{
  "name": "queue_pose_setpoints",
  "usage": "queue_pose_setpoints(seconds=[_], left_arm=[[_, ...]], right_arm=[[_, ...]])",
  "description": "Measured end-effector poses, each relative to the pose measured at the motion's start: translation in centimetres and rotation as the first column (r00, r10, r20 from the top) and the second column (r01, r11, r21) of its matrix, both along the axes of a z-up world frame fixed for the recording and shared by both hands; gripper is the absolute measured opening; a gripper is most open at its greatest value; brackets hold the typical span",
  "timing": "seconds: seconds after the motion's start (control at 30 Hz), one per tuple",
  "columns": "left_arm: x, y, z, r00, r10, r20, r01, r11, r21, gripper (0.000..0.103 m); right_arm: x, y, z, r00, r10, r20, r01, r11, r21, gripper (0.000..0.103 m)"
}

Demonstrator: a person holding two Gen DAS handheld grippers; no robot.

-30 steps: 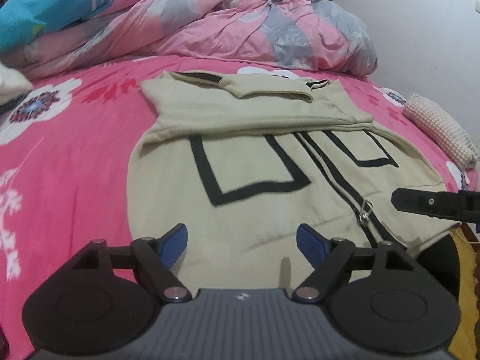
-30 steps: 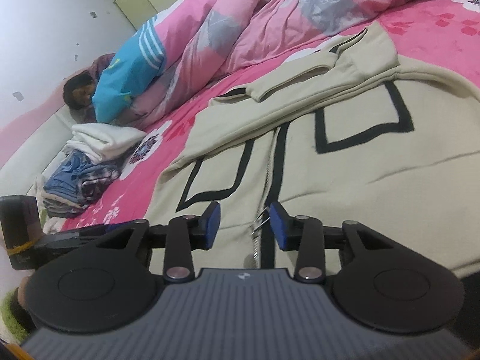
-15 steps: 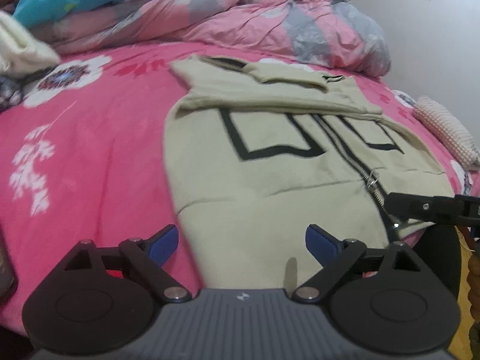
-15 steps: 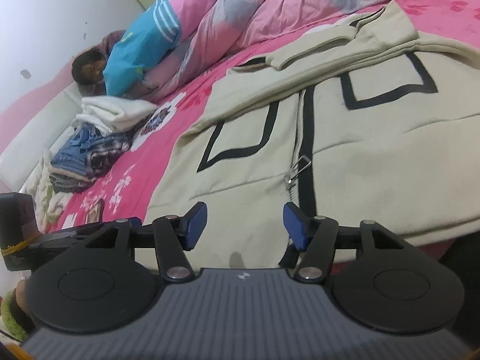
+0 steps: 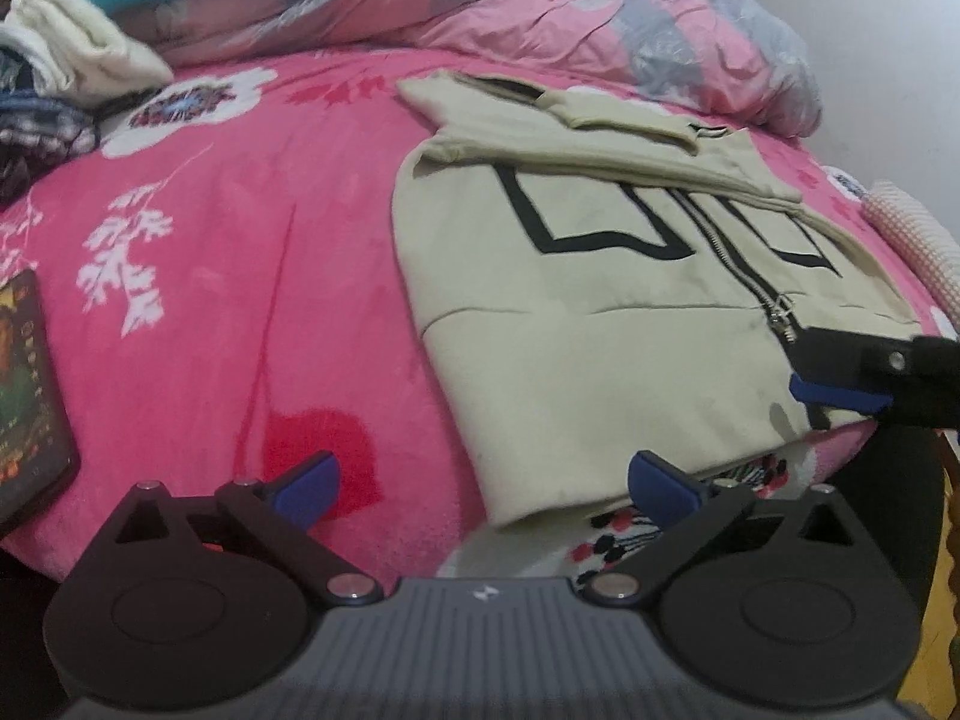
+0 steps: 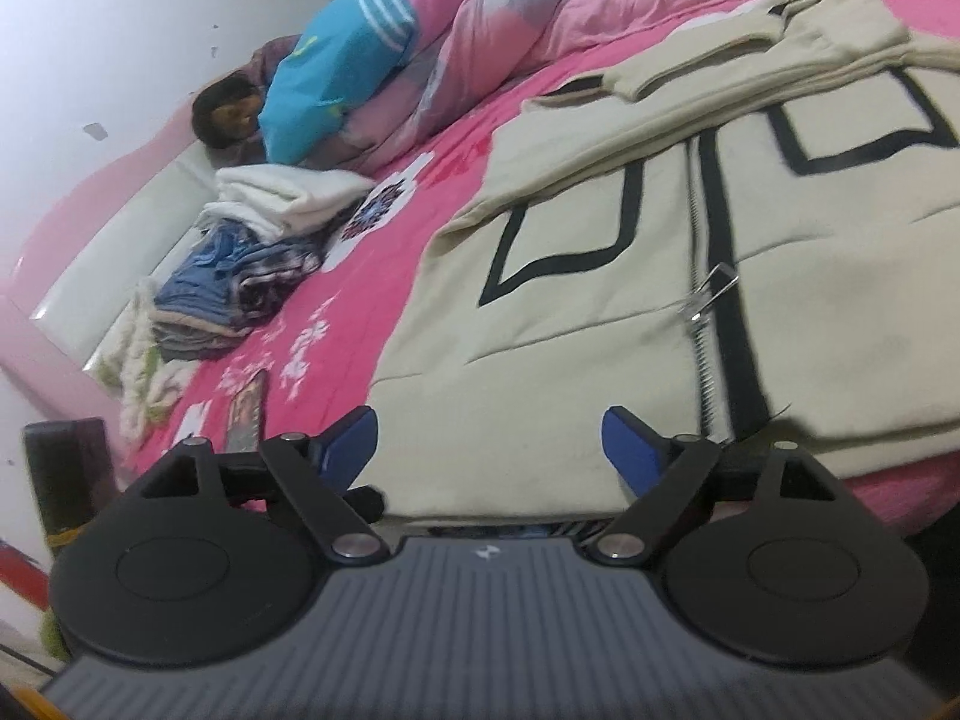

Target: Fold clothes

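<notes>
Lying flat on the pink bed (image 5: 252, 276), the beige jacket (image 5: 588, 372) has its sleeves folded across the chest and its hem at the near edge of the mattress, zip (image 5: 774, 312) closed up the middle between black rectangle outlines.

The left gripper (image 5: 483, 480) hovers over the hem's left corner. Its jaws are opening, spread wide, and the blue pads (image 5: 306, 480) press on nothing; the corner of the hem shows between them but is not gripped.

The right gripper (image 6: 492, 438) hangs over the hem near the zip's lower end. Its jaws are opening too, with cloth seen between them and no pad clamping it. In the left wrist view this gripper's finger (image 5: 840, 360) reaches in from the right, just over the zip.

A pink and grey quilt (image 5: 540, 6) is bunched at the far side of the bed. A stack of folded clothes (image 6: 252, 264), white towel on top, sits by the headboard (image 6: 96, 276). A phone (image 6: 246, 408) lies on the bed near the left gripper. A checked cloth (image 5: 912, 240) lies at the bed's right edge.
</notes>
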State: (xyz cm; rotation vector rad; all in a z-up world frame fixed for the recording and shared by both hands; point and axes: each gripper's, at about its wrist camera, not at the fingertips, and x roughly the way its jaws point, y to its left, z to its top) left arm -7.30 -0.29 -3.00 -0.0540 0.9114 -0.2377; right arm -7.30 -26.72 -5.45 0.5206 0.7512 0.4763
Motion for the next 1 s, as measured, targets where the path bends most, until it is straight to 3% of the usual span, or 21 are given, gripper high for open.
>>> queue_pose_setpoints(seconds=[0.2, 0.37, 0.57, 1.0], left_arm=[[0.9, -0.2, -0.6, 0.998, 0.037, -0.054, -0.035, 0.999, 0.038, 0.103], [1.0, -0.7, -0.8, 0.998, 0.036, -0.056, -0.032, 0.997, 0.07, 0.103], [1.2, -1.0, -0.9, 0.997, 0.049, -0.061, -0.043, 0.995, 0.087, 0.103], [1.3, -1.9, -1.1, 0.996, 0.065, -0.064, -0.056, 0.989, 0.136, 0.103]], right_arm=[[0.1, 0.0, -1.2, 0.997, 0.025, -0.068, -0.016, 0.99, 0.139, 0.083], [0.1, -0.1, -3.3, 0.986, 0.051, -0.161, 0.002, 0.95, 0.313, 0.083], [0.1, 0.3, -5.1, 0.968, 0.041, -0.246, 0.046, 0.94, 0.339, 0.081], [-0.3, -0.8, -7.8, 0.953, -0.015, -0.303, 0.156, 0.882, 0.444, 0.069]])
